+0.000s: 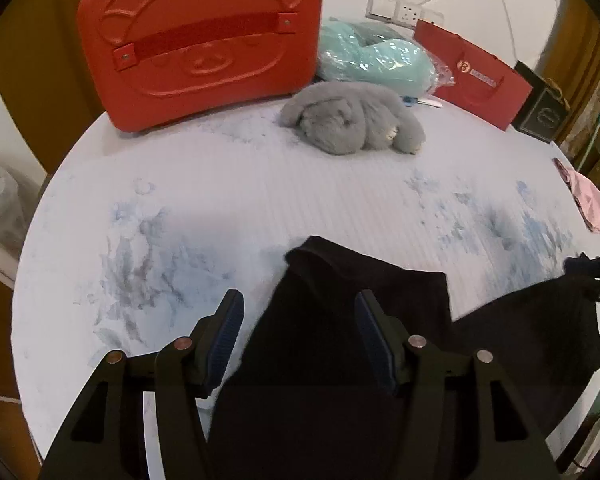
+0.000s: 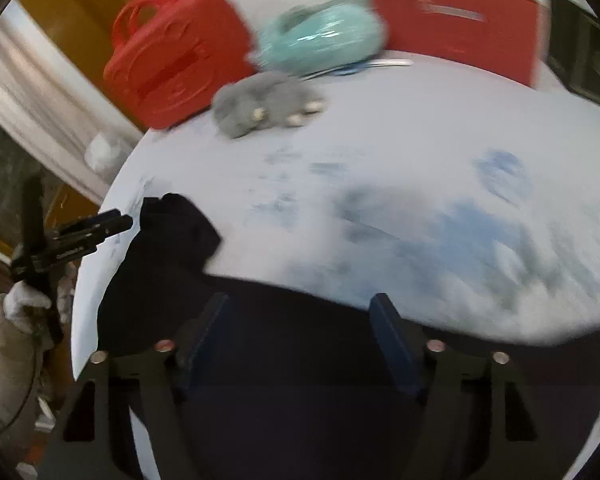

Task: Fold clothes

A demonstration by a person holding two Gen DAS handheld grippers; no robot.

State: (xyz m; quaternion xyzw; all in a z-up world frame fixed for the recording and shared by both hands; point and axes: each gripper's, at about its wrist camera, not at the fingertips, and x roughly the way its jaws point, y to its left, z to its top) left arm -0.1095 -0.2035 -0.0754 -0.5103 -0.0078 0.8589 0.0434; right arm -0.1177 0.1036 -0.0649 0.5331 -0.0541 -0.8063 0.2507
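Garment: dark garment lies rumpled at the near edge of the bed.
Left claw: spread wide, grasping nothing, above the cloth.
Right claw: spread wide, likewise bare.
Risk: pinching several layers at once could bunch the fold; dragging may pull cloth off the near edge.

Black garment on a white, blue-mottled sheet; red bear-embossed case, grey plush.

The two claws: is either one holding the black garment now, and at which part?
Nothing is held. The left claw and the right claw are both open above the black garment, which lies on the bed.
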